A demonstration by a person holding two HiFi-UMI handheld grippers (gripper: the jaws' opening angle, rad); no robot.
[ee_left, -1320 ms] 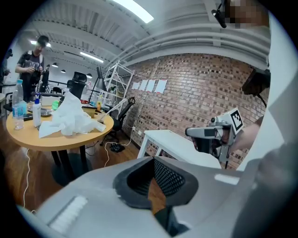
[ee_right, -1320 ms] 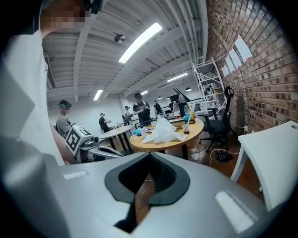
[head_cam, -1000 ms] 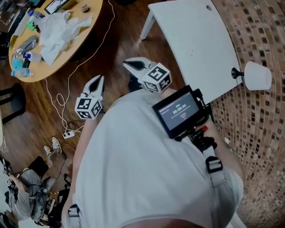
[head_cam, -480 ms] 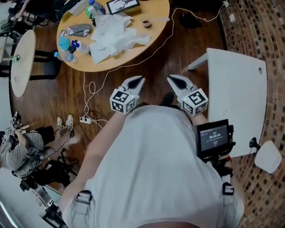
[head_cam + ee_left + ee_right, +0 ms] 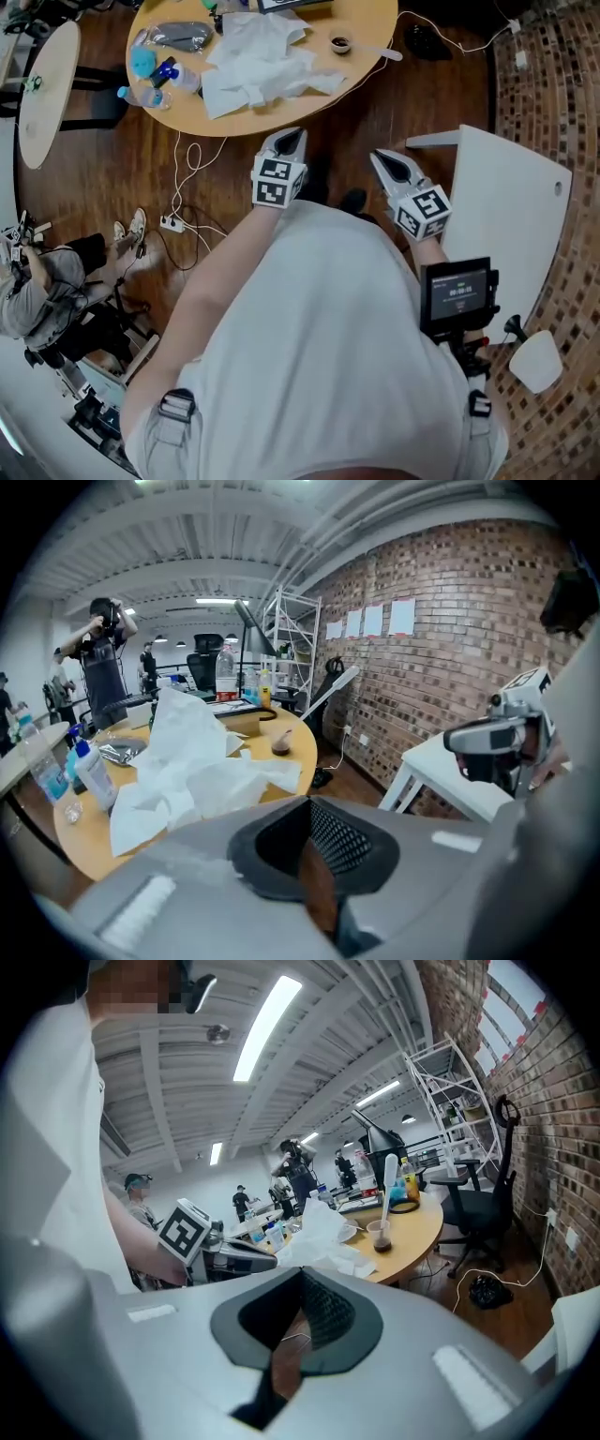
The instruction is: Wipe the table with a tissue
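Note:
A heap of crumpled white tissue lies on the round wooden table at the top of the head view. My left gripper is shut and empty, with its tips just short of the table's near edge, below the tissue. My right gripper is also shut and empty, further right over the wood floor. From the left gripper view, the tissue spreads ahead on the table, beyond the shut gripper. In the right gripper view the tissue lies past the shut gripper.
Bottles, a foil bag and a small cup share the round table. A white table stands at the right by a brick wall. Cables and a power strip lie on the floor. A person sits at the left.
The person has turned from the white table toward the round table, which has come closer and more central. Both grippers moved toward it, still shut and empty.

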